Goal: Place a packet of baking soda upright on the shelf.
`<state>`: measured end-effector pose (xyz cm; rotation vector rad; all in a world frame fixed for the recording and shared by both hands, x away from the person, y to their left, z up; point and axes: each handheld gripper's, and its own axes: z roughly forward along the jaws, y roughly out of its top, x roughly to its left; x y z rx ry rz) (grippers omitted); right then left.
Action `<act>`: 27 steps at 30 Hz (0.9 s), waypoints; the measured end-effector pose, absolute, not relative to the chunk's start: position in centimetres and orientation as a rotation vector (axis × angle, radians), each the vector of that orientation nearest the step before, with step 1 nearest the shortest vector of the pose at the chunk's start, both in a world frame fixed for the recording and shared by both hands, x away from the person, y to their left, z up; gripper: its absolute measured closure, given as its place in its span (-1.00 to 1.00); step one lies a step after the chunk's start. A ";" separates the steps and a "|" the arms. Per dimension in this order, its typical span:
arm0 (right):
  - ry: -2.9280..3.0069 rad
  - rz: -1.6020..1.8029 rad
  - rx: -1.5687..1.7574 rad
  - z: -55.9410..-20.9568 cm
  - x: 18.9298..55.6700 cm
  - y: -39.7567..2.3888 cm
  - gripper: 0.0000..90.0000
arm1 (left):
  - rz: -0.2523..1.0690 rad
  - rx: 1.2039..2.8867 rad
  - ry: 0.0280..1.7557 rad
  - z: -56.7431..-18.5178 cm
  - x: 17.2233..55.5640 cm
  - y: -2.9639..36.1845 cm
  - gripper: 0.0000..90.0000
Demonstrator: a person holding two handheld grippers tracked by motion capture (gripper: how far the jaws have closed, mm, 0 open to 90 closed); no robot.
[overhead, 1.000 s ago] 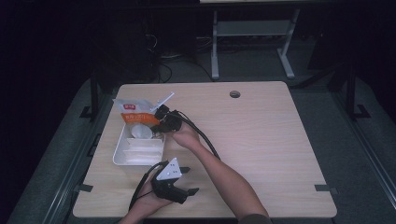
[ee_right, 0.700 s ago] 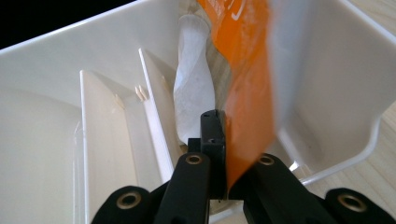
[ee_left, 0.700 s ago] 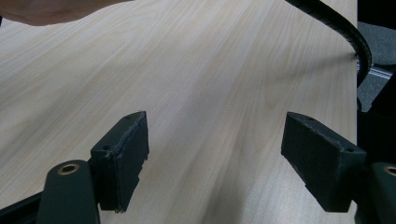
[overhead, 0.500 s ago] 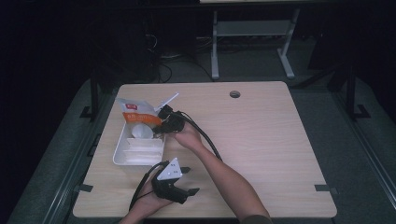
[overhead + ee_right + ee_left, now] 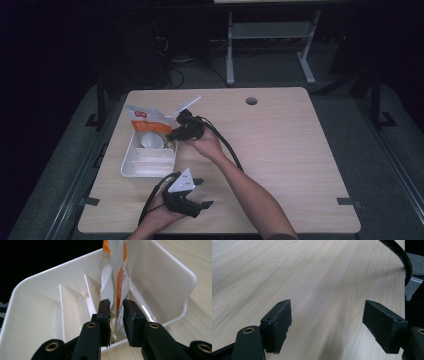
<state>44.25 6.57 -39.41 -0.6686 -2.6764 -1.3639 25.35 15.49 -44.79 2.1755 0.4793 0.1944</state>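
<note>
A clear packet (image 5: pixel 115 277) with orange print stands on edge in the end compartment of a white divided tray (image 5: pixel 131 161) at the table's (image 5: pixel 280 145) left side. The right gripper (image 5: pixel 116 305) straddles its lower edge; its jaws have just been opening, pads a sliver clear of the plastic, so this looks like the release after placing. Next comes a straight withdrawal without tipping the packet. The left gripper (image 5: pixel 327 317) rests wide open over bare wood. The packet's contents are hard to make out.

Dim, dark surroundings; evenly lit table (image 5: pixel 280 150), soft shadows, slight blur.
</note>
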 end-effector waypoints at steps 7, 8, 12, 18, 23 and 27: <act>-2.653 -1.383 -0.671 -38.9 44.0 5.2 0.57 | 0.198 2.177 0.483 -44.8 25.4 15.5 -0.49; -2.652 -1.389 -0.669 -38.9 44.0 4.9 0.56 | 0.197 2.177 0.483 -44.8 25.5 15.5 -0.49; -2.640 -1.394 -0.679 -38.7 43.9 4.0 0.51 | 0.196 2.177 0.486 -44.8 25.5 15.5 -0.49; -2.617 -1.414 -0.684 -38.2 43.8 2.3 0.46 | 0.197 2.174 0.493 -44.9 25.5 15.6 -0.49; -2.610 -1.422 -0.683 -37.7 43.5 1.2 0.41 | 0.197 2.171 0.494 -44.9 25.6 15.6 -0.49; -2.600 -1.435 -0.680 -37.4 43.3 0.2 0.36 | 0.196 2.169 0.501 -44.9 25.7 15.7 -0.49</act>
